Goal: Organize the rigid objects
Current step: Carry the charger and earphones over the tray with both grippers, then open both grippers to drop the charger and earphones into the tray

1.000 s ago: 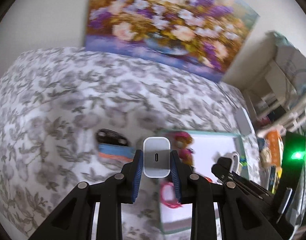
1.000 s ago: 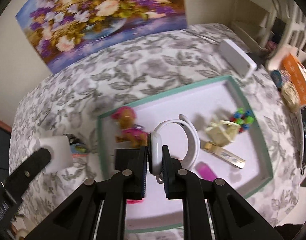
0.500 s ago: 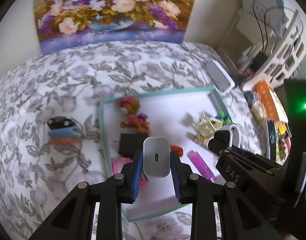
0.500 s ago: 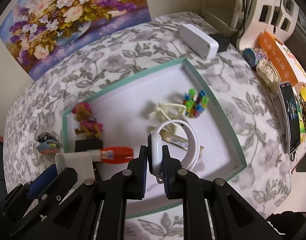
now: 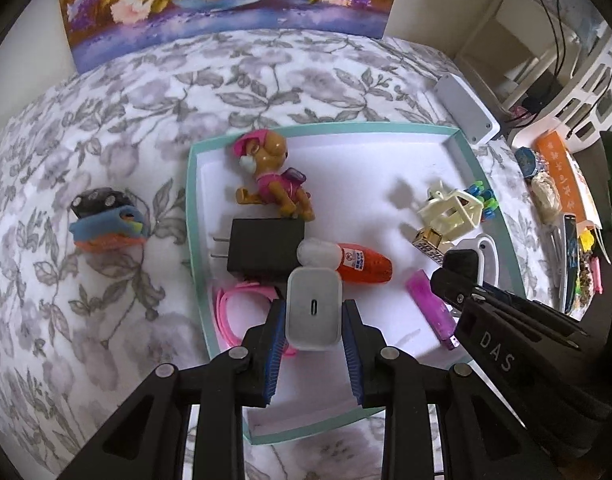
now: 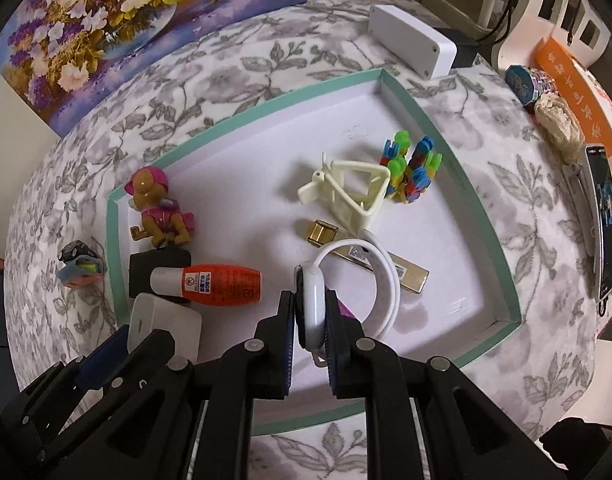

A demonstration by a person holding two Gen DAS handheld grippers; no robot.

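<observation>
**Two rigid items held above the tray**

A white square USB charger block (image 5: 314, 307) is clamped in the left hand-held gripper (image 5: 313, 320); a white smartwatch (image 6: 312, 308) is clamped by its case in the right hand-held gripper (image 6: 310, 320), both over the teal-rimmed white tray (image 6: 446, 128). Both are judged light, stiff and smooth, best gripped on flat sides.
</observation>
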